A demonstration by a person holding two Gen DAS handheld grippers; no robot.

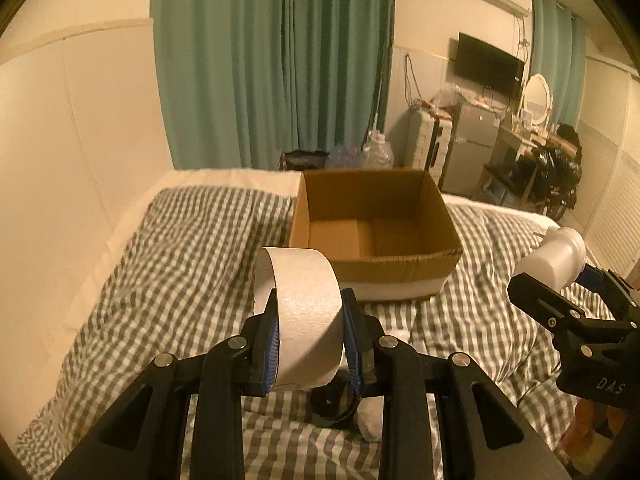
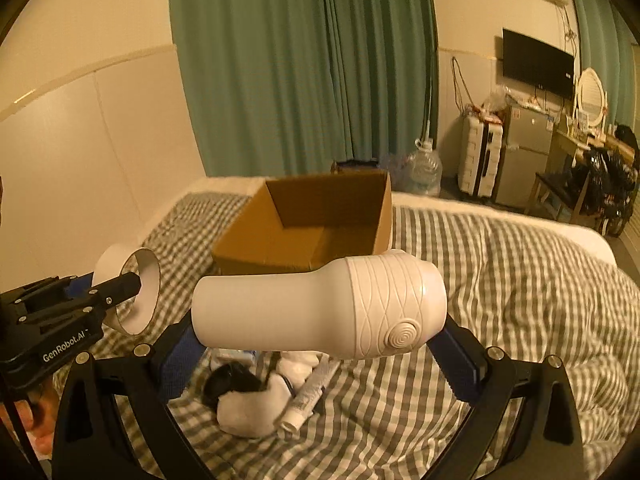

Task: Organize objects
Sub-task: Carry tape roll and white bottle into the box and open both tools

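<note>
My left gripper (image 1: 308, 300) is shut on a wide white tape roll (image 1: 300, 312) and holds it above the checked bedspread, just in front of the open cardboard box (image 1: 400, 264). The roll also shows at the left of the right wrist view (image 2: 138, 292). My right gripper (image 2: 316, 344) is shut on a white bottle-shaped container (image 2: 320, 312) held sideways above the bed, near the box (image 2: 256, 264). The same container shows at the right of the left wrist view (image 1: 552, 256). The box looks empty inside.
On the bed below the grippers lie a white tube (image 2: 308, 400), a black object (image 2: 228, 384) and white cloth items (image 2: 248, 412). A padded wall (image 1: 60, 160) runs along the left. Beyond the bed stand green curtains (image 1: 272, 60), a water jug (image 2: 424, 172), a suitcase (image 2: 480, 156) and a small fridge (image 2: 524, 148).
</note>
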